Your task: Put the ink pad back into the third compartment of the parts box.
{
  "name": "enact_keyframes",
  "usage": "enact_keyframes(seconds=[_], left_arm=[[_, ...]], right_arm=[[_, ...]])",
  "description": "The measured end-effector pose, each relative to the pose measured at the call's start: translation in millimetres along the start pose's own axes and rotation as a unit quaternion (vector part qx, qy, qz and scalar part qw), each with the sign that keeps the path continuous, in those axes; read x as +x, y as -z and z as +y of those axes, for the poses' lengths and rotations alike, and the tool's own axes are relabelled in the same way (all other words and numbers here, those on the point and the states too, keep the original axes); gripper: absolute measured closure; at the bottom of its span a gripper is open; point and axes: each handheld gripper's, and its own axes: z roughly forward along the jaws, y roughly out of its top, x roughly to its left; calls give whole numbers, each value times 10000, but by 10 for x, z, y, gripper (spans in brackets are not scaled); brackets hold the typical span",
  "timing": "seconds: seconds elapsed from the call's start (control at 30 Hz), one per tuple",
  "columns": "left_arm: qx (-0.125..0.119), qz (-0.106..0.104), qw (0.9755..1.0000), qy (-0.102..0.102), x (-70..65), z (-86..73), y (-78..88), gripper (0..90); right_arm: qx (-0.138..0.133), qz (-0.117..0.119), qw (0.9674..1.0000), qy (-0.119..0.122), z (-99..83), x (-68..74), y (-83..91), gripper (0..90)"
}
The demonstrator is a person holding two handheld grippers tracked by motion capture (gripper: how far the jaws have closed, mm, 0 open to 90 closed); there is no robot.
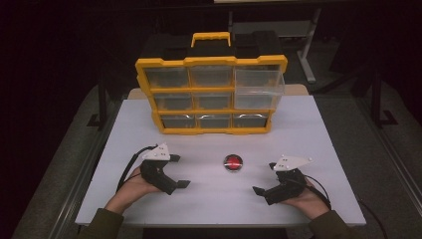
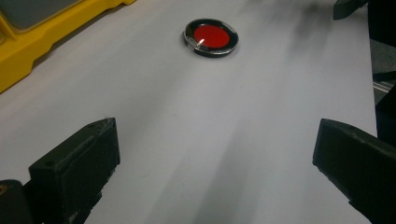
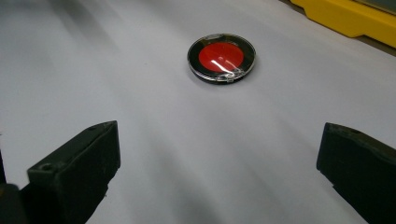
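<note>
The round red compact [image 1: 233, 162] lay flat on the table [image 1: 318, 149] between the 2 wide-open grippers, left gripper [image 1: 179, 171] and right gripper [image 1: 264, 178]. It looked light, rigid and slick; gripping across its rim seemed safest.

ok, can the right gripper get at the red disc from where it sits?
Probably yes. The right gripper is open and points at the red disc, with bare white table between them. The yellow organizer stands well behind the disc, out of the way.
</note>
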Motion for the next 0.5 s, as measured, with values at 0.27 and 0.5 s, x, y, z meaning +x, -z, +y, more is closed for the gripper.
enact_keyframes(seconds=[0.27, 0.5], left_arm=[[-13, -48, 10000, -84, -8, 87, -54, 1], [-15, -76, 9999, -135, -17, 138, -94, 1]], right_arm=[[-6, 5, 10000, -4, 1, 1, -1, 0], [-5, 11, 10000, -2, 0, 5, 1, 0]])
